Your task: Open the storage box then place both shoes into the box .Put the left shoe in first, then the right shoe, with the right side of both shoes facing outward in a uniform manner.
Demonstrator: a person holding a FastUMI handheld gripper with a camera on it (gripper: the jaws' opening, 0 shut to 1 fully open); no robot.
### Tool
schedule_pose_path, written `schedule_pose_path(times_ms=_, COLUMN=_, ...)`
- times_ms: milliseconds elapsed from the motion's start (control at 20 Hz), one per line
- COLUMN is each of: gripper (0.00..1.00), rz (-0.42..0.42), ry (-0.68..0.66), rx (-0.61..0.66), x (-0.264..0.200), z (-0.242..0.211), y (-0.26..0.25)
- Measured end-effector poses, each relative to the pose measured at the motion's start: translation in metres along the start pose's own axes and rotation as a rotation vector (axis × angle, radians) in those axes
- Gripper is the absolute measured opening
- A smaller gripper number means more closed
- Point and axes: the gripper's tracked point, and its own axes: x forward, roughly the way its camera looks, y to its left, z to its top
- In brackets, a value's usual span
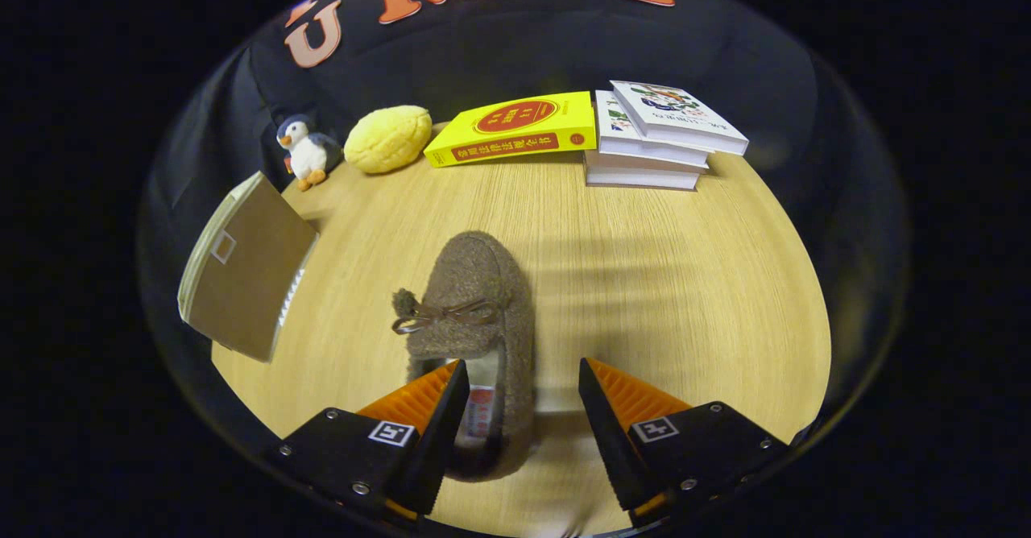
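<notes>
Between the spread tongs (523,397) lies the shoe (475,320) on the tabletop (685,280), heel near, toe pointing far, its long axis running along the fingers. Left finger sits at the shoe's opening; right finger stands clear. The box (246,268) lies far left.

Pale wooden table (644,280) under warm light, black cloth wall (564,47) behind it

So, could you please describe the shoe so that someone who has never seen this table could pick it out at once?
On the round wooden table, well in front of the books and soft toys lined up along the far edge, lies one shoe, its heel end between the open jaws of the gripper. It is the only fuzzy brown thing there, a slipper-like shoe with a small bow on top.
</notes>
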Motion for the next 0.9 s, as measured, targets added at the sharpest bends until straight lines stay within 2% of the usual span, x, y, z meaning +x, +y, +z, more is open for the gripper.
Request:
schedule_pose_path(times_ms=250, gripper=0.66, rz=0.015, ry=-0.005, rx=-0.004, x=0.025, z=0.008, y=0.004)
schedule_pose_path(times_ms=350, gripper=0.56, rz=0.013, ry=-0.017, rx=0.02, x=0.035, z=0.015, y=0.005)
schedule_pose_path(times_ms=400, gripper=0.47, rz=0.025, ry=-0.005, rx=0.034, x=0.038, z=0.013, y=0.01)
schedule_pose_path(times_ms=450, gripper=0.42, rz=0.031, ry=0.003, rx=0.044, x=0.041, z=0.012, y=0.014)
schedule_pose_path(times_ms=500, gripper=0.31, rz=0.027, ry=0.006, rx=0.051, x=0.042, z=0.013, y=0.015)
schedule_pose_path(times_ms=600, gripper=0.16, rz=-0.001, ry=0.009, rx=0.051, x=0.04, z=0.014, y=0.013)
schedule_pose_path(times_ms=700, gripper=0.08, rz=0.004, ry=0.031, rx=0.099, x=0.033, z=0.013, y=0.019)
schedule_pose_path(times_ms=800, gripper=0.06, rz=0.039, ry=0.022, rx=0.176, x=0.016, z=0.021, y=0.036)
schedule_pose_path(times_ms=900, gripper=0.06, rz=0.043, ry=0.008, rx=0.193, x=-0.003, z=0.031, y=0.052)
